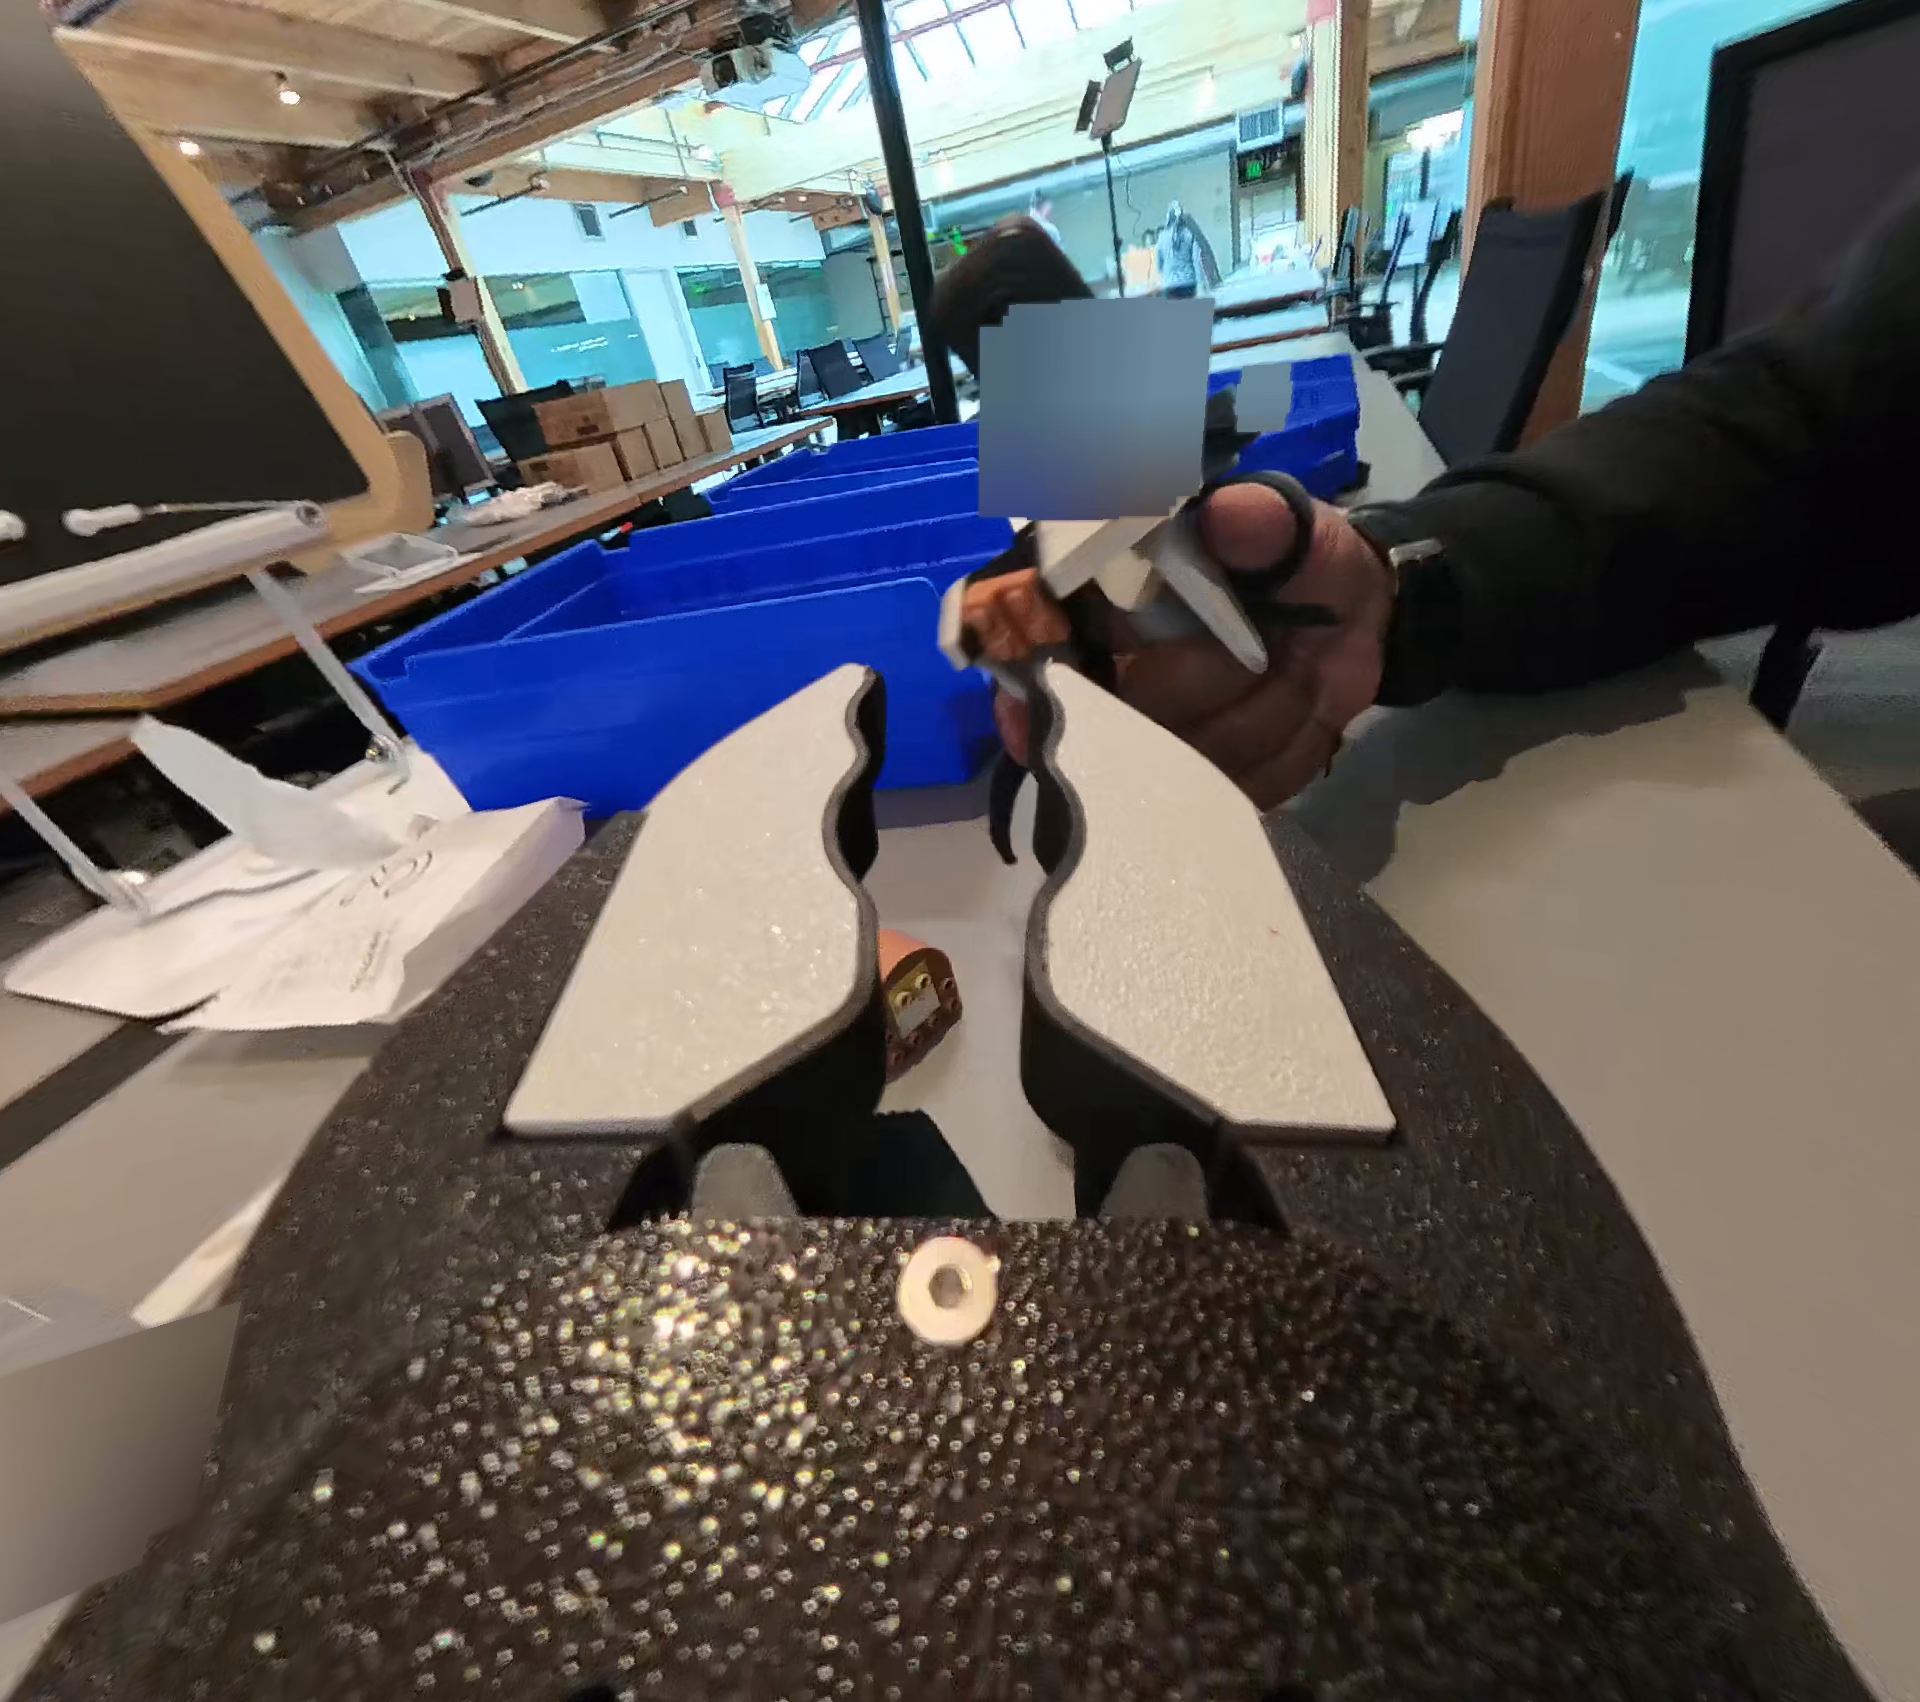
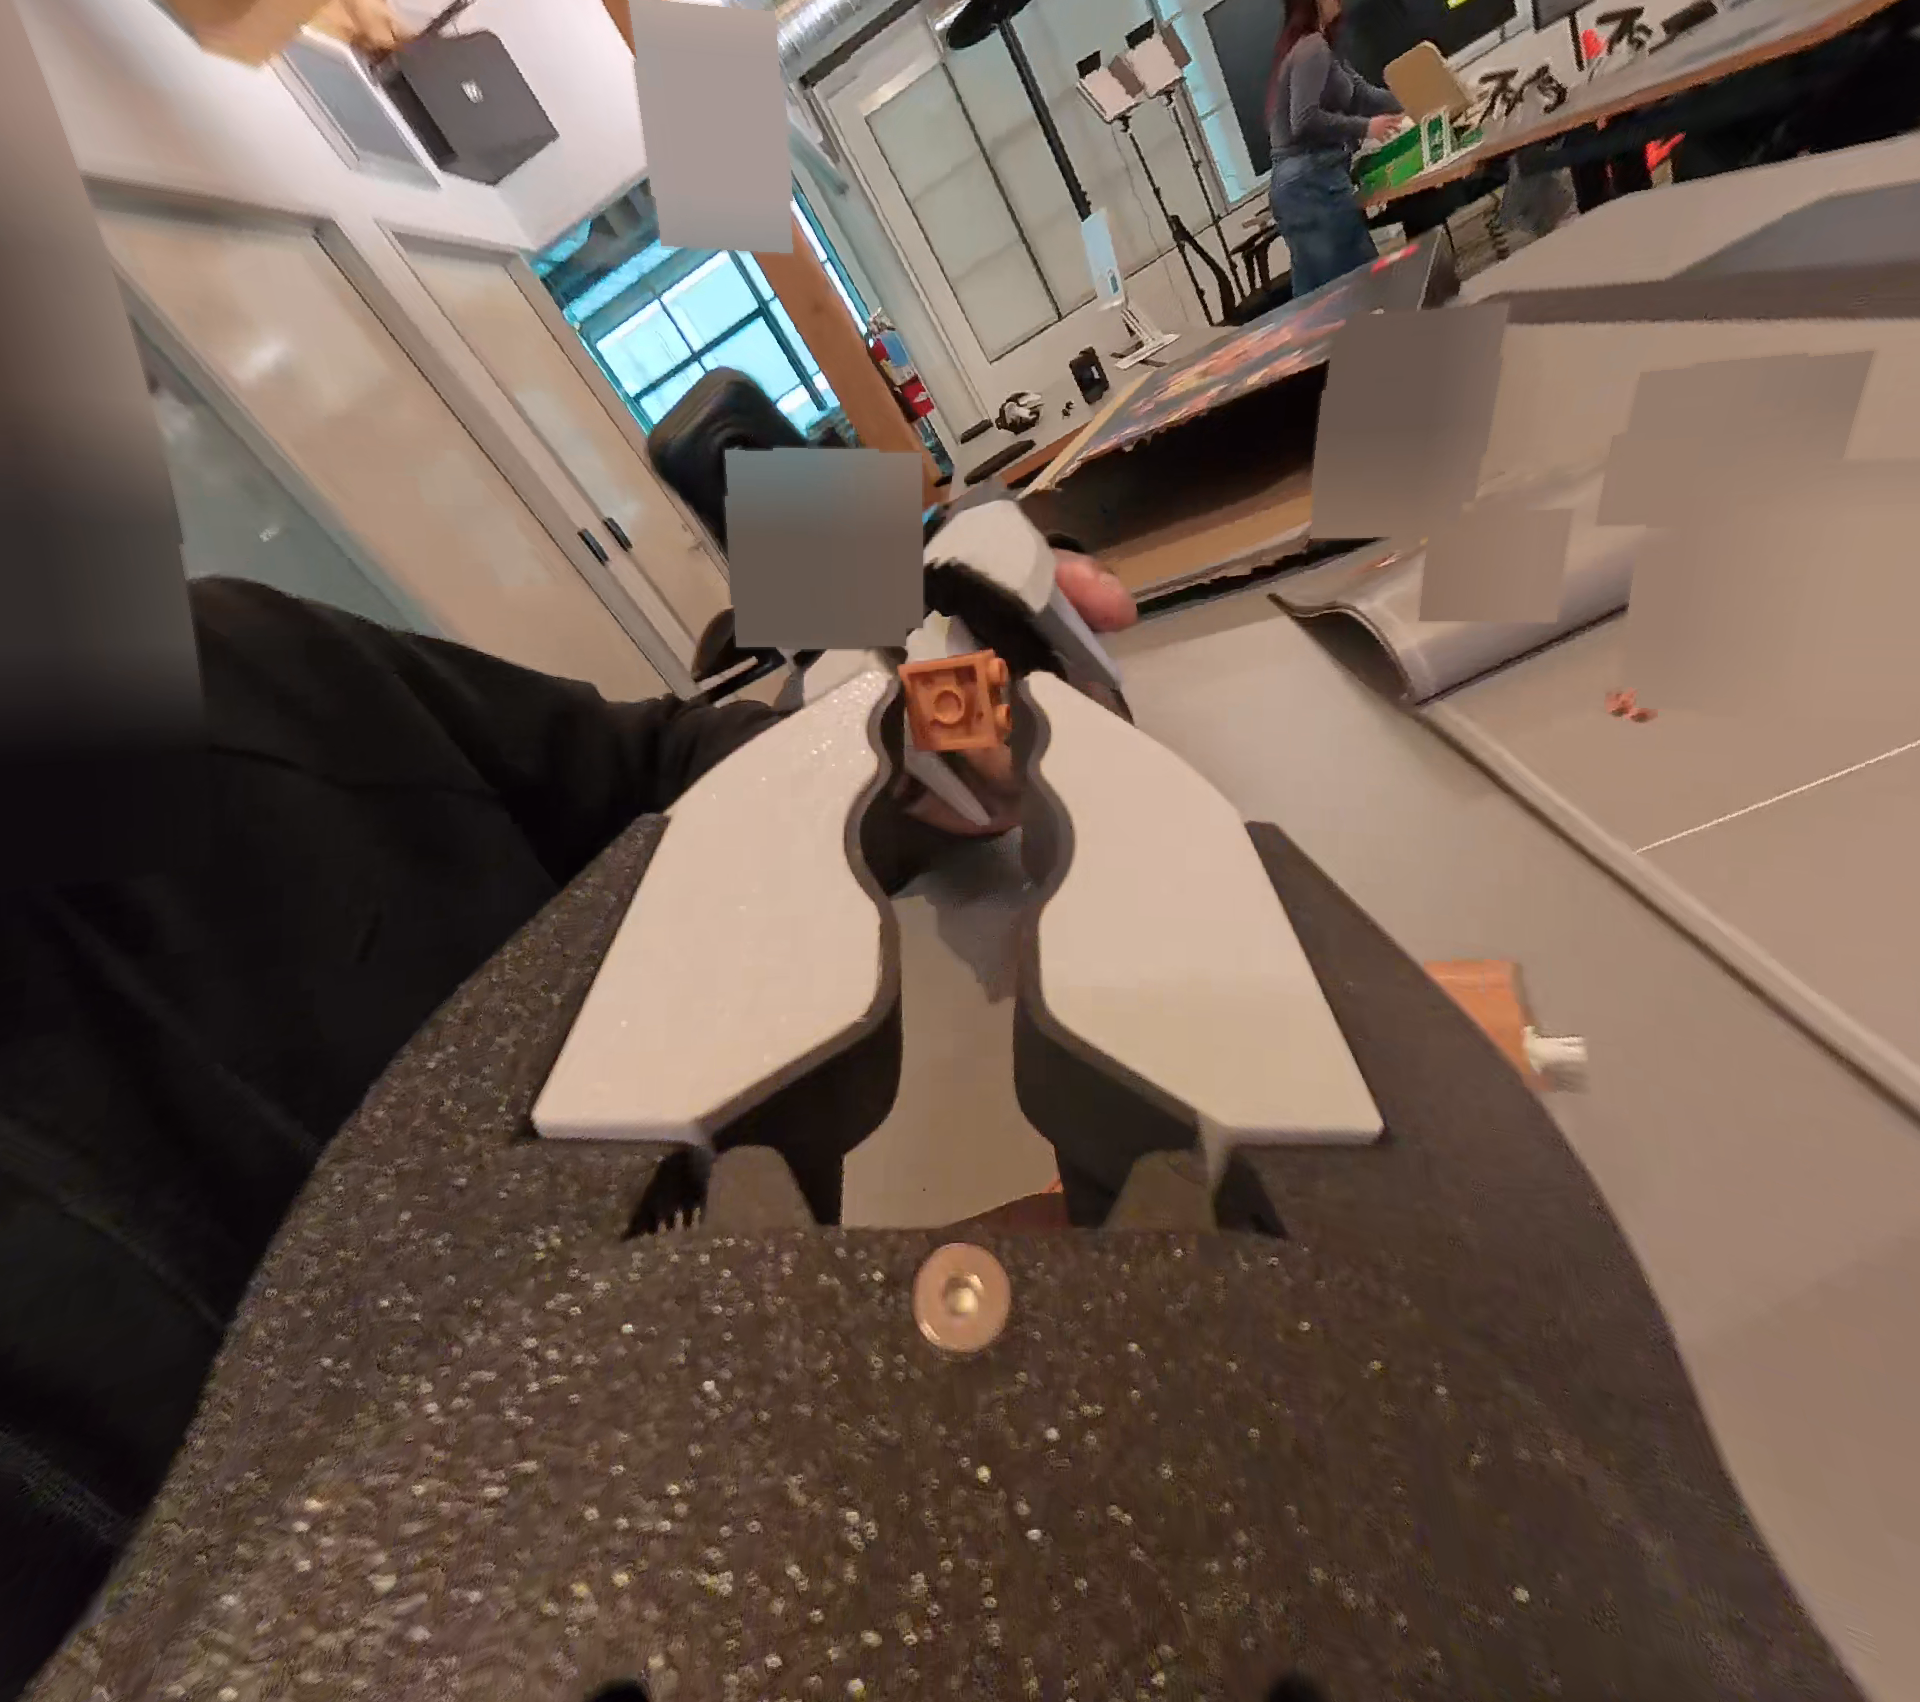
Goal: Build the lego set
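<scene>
Right gripper (image 2: 961,717) jaws narrow, clamped on an orange brick (image 2: 954,705). Left gripper (image 1: 961,722) parted, nothing between its tips; brown brick piece (image 1: 920,1003) lies on the table (image 1: 1621,946) below it.

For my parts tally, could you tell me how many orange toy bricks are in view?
2: one orange brick clamped in the right gripper; another brick piece on the table under the open left gripper. Others may be hidden.

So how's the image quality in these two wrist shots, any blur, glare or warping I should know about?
Left wrist view: sparkly glare speckles the black gripper body; the blue bins look soft, the papers smeared; the black pole bows with wide-angle distortion. Right wrist view: the orange brick is fairly sharp, the corners stretched and dim, the horizon tilted. Flat grey patches cover parts of both.
</scene>
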The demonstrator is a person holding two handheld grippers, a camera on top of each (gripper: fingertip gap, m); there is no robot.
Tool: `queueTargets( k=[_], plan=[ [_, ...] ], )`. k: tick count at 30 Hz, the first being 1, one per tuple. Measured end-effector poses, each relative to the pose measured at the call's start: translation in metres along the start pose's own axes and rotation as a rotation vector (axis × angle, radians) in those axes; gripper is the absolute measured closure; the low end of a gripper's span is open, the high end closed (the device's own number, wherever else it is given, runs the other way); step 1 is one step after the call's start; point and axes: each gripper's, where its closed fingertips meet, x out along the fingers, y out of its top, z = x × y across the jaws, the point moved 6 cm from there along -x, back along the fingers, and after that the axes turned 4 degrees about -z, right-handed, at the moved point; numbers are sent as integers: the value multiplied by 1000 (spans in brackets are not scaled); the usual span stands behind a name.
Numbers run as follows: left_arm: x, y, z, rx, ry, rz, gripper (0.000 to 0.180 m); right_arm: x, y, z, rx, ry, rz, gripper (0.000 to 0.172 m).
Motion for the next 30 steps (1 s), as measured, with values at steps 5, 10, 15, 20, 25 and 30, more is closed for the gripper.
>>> queueTargets(
  k=[5,10,15,20,25,30],
  plan=[
    [6,0,17,185,-6,-43,149,9,-10,1,120,68,8,153],
    [11,-3,26,332,18,-68,146,12,-18,-2,206,152,7,152],
    [11,-6,29,426,36,-83,160,17,-26,-3,223,172,-32,153],
    [10,-11,28,443,6,-141,161,15,-29,-1,200,128,-70,154],
    [10,-17,22,422,-4,-226,162,8,-28,5,92,-36,-126,154],
    [10,-25,13,415,-8,-365,161,7,-37,11,30,-185,-210,154]
  ],
)
